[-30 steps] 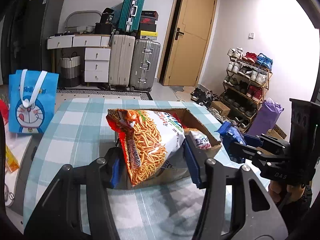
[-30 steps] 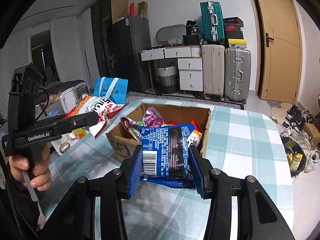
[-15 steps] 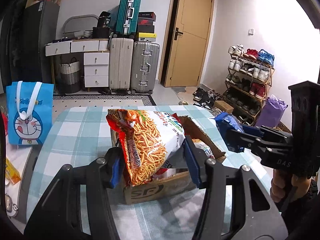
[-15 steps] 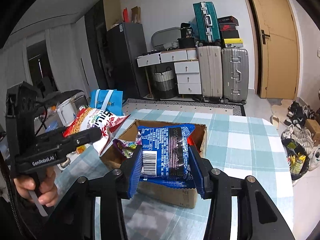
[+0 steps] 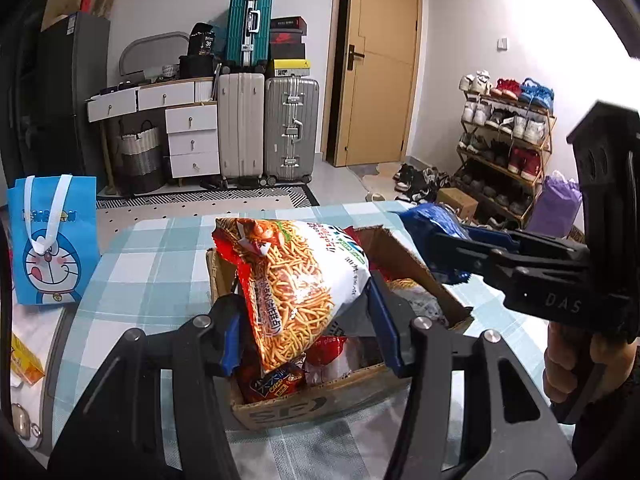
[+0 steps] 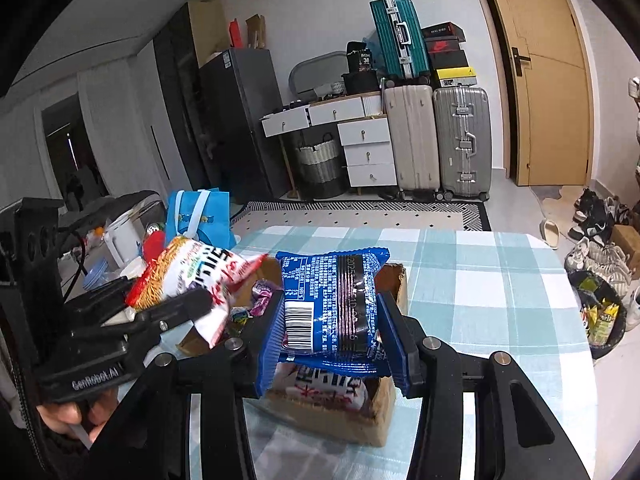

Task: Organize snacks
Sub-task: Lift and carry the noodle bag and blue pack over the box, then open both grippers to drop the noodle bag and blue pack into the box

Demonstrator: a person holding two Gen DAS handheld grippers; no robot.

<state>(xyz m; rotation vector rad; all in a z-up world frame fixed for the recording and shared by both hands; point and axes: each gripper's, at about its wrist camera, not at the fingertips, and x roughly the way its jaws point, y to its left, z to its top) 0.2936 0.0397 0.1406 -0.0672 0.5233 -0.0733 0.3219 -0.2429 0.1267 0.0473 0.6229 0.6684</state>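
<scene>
Fingers (image 5: 382,320) on my left gripper (image 5: 308,320) squeeze a big noodle snack bag (image 5: 296,280) from both sides. It hangs tilted over the open cardboard box (image 5: 320,404). More snack packs lie down in the box, and a red one (image 5: 276,384) sits at the near end. The box stands on a table with a blue checked cloth (image 5: 160,256). My right gripper (image 5: 444,248) is off to the right with a blue pack (image 5: 432,220) in it, near the box's far corner. A blue cartoon bag (image 5: 52,240) stands at the left edge of the table.

From my right wrist, blue fingers (image 6: 390,340) of my right gripper (image 6: 332,340) press tight on the blue snack pack (image 6: 332,300), one on each side. It sits flat and level over the box (image 6: 340,420). A white and red pack (image 6: 328,390) lies in the box under it. My left gripper (image 6: 180,304) is on the left, holding the noodle bag (image 6: 192,276) over the box's left side.
</scene>
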